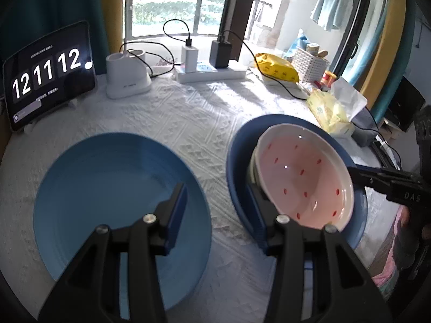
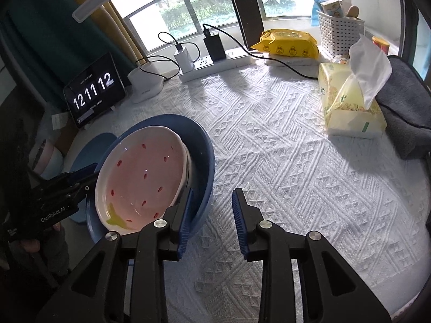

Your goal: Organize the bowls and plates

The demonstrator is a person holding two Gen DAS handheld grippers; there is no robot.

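Note:
A light blue plate (image 1: 107, 188) lies on the white tablecloth at left. A dark blue bowl (image 1: 239, 150) sits to its right with a white-and-pink strawberry bowl (image 1: 301, 180) tilted inside it; both also show in the right wrist view, the dark blue bowl (image 2: 200, 145) and the strawberry bowl (image 2: 140, 172). My left gripper (image 1: 218, 202) is open, its right finger by the dark blue bowl's near rim, its left finger over the light blue plate. My right gripper (image 2: 212, 210) is open, its left finger at the dark blue bowl's edge.
A tablet clock (image 1: 45, 75), a white holder (image 1: 126, 78), a power strip with chargers (image 1: 210, 67), a yellow wipes pack (image 2: 285, 43), a white basket (image 2: 339, 32), a tissue pack (image 2: 353, 107) and a grey cloth (image 2: 404, 113) ring the table's far and right sides.

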